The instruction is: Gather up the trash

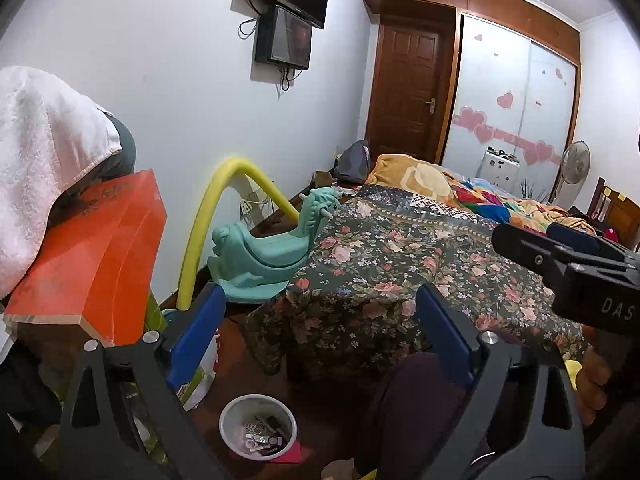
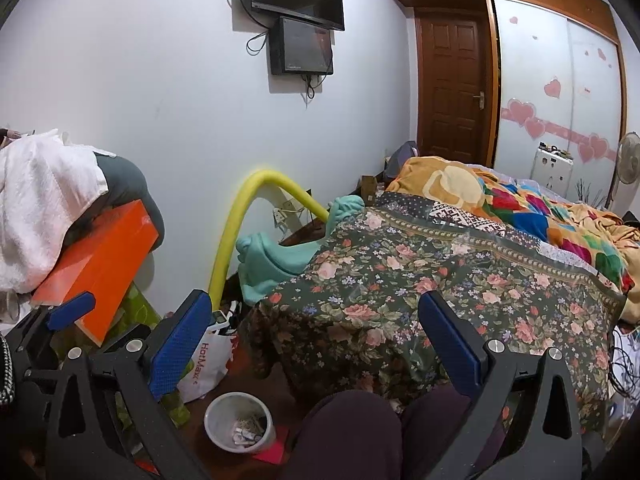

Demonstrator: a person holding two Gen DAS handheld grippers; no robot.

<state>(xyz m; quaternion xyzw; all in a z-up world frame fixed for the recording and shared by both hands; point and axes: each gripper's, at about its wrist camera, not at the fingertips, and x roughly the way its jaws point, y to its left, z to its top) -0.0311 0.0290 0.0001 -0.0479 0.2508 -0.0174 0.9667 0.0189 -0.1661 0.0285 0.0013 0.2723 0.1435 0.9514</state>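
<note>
Both the left gripper (image 1: 320,340) and right gripper (image 2: 316,344) hang spread and empty, the trash bin (image 1: 258,426) below, nearer the left.

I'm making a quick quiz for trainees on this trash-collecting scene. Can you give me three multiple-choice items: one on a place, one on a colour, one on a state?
1. Where is the trash bin?
A. on the bed
B. on the floor near the bed's corner
C. on the orange box

2. What colour is the bent foam tube by the wall?
A. yellow
B. red
C. white

3. How does the right gripper stand?
A. shut on a wrapper
B. shut, empty
C. open, empty

Answers:
1 B, the bin sits on the dark floor below the bed.
2 A, the tube is plainly yellow.
3 C, its blue fingers are wide apart with nothing between them.
</note>
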